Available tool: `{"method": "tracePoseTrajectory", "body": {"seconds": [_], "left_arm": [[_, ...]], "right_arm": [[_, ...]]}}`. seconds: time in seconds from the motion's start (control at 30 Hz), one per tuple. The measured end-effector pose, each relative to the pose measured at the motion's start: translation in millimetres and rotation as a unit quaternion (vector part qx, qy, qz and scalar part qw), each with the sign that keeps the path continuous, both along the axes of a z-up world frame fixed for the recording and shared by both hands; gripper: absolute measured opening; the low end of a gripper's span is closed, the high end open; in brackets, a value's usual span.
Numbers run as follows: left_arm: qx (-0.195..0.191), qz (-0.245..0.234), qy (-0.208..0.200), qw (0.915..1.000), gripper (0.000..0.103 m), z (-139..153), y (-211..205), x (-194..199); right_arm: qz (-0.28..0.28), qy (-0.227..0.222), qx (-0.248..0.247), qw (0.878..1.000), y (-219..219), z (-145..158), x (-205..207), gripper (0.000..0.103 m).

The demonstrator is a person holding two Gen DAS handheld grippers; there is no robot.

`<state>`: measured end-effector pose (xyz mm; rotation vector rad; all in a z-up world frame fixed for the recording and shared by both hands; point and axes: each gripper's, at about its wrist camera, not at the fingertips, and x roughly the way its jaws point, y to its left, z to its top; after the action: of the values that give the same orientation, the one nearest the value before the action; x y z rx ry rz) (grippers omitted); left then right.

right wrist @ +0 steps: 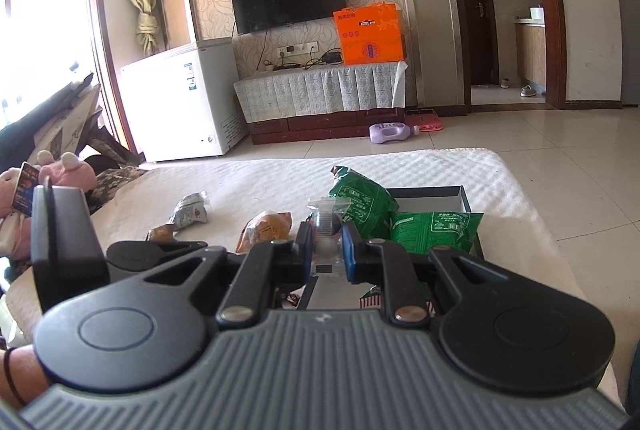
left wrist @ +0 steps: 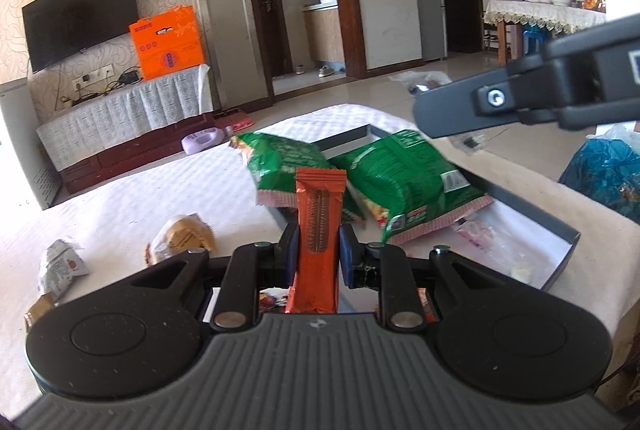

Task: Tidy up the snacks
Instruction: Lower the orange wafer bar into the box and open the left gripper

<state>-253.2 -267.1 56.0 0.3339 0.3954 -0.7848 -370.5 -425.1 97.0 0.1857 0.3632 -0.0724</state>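
Left tongs (left wrist: 319, 250) clenched on slim orange foil-wrapped biscuit bar (left wrist: 319, 226), held mid-length above near edge of shallow grey cardboard box (left wrist: 570, 236) on white-covered tabletop (left wrist: 120, 198); long axis upright, tilted away. Probably light, crinkly, slippery, crushable: grip flat sides. Right tongs (right wrist: 326, 248) clenched on small clear plastic snack packet (right wrist: 326, 226), upright, soft, light.
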Motion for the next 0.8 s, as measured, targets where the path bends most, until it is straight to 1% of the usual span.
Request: {"method": "tracePoseTrajectory", "body": {"seconds": [0.4,0.8], "left_arm": [[-0.025,-0.031,0.019,0.999,0.025,-2,-23,-11],[-0.042,-0.041,0.048,0.9971,0.025,-13,-45,-11]], "right_arm": [[-0.018,-0.009,0.013,1.0,-14,1,-6,0.019],[-0.036,-0.012,0.032,0.999,-26,-3,-11,0.019]]}}
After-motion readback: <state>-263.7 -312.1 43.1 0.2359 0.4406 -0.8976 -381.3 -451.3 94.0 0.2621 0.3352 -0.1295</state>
